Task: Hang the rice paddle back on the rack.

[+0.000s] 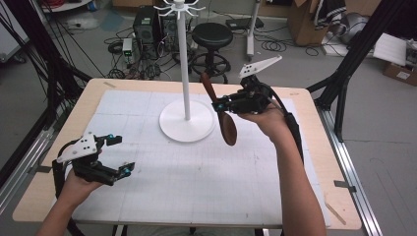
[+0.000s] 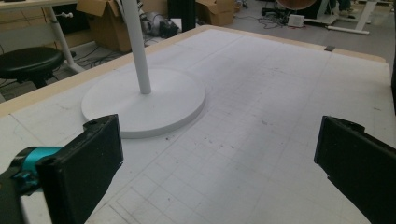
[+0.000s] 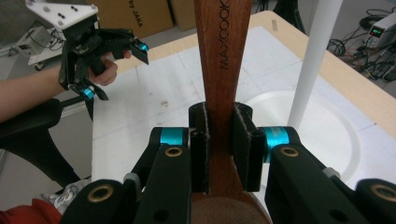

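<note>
I have the wooden spoon [image 1: 220, 109] clamped in the right gripper [image 1: 221, 104], jaws closed on the handle just above the bowl, spoon lifted clear of the table [image 1: 54, 142] and tilted, bowl end low, handle end pointing up toward the white stand [image 1: 186, 73]. In the right gripper view the handle [image 3: 219, 56] runs straight up between the pads [image 3: 243, 144], grip looks square, no visible slip. Left gripper [image 1: 119, 155] sits low near the front-left of the mat [image 1: 196, 187], jaws spread wide, holding nothing; its own view looks across the mat at the stand's round base [image 2: 144, 100]. My read: this is the carry step, spoon in transit toward the stand, likely for hanging on the hooks at the top [image 1: 179, 7]. Next move needs the handle end raised to hook height and lined up with one prong; I can't see whether the handle has a hanging hole. Risk: clipping the pole. Readable text: "MAXCOOK" printed along the handle, "by JAKA" on a cardboard box [image 3: 133, 16] behind the table.
</note>
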### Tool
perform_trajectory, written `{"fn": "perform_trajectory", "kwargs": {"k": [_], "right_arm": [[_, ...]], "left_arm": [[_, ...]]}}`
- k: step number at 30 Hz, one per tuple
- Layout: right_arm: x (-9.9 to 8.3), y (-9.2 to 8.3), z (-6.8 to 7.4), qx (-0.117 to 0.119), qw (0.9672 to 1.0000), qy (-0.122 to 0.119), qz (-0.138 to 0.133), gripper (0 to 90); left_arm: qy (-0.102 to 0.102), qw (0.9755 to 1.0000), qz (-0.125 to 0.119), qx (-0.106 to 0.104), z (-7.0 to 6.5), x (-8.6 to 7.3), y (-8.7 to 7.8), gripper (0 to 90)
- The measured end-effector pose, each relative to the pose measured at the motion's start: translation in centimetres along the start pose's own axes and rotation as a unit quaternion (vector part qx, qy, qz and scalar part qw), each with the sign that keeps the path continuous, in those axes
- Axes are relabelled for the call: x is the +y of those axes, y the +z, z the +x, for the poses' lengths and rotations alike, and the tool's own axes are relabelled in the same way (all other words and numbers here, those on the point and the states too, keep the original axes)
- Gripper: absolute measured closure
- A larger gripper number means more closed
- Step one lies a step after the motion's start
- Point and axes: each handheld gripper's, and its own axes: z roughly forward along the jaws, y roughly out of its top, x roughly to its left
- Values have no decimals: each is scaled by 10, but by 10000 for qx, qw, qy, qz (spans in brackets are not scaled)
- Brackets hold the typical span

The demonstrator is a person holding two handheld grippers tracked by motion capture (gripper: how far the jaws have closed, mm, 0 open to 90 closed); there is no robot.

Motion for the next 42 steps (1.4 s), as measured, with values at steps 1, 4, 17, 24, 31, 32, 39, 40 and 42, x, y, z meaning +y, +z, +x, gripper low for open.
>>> {"fn": "perform_trajectory", "kwargs": {"k": [1,4,17,24,31,32,39,40,42], "right_arm": [[1,-2,-1,-34,10000,1,3,785],[5,-6,-3,-56,10000,20,-61,785],[20,-16,-8,-235,9994,21,-260,785],[31,-20,-10,-345,9988,-11,-353,785],[43,-25,-12,-439,9983,-64,-369,785],[45,-26,-12,-453,9982,-73,-387,785],[59,-31,-13,-554,9975,-105,-429,786],[60,-31,-13,-589,9973,-118,-423,786],[63,-33,-14,-609,9971,-118,-444,785]], "left_arm": [[-5,10000,0,-5,0,0,0,18],[5,10000,12,-4,0,0,0,18],[7,10000,12,-12,1,0,0,18],[5,10000,17,-5,0,0,0,18],[20,10000,26,-7,1,0,0,18],[23,10000,36,-1,1,0,0,18],[16,10000,17,-6,1,0,0,18],[16,10000,18,-7,1,0,0,18],[18,10000,14,-12,1,0,0,18]]}}
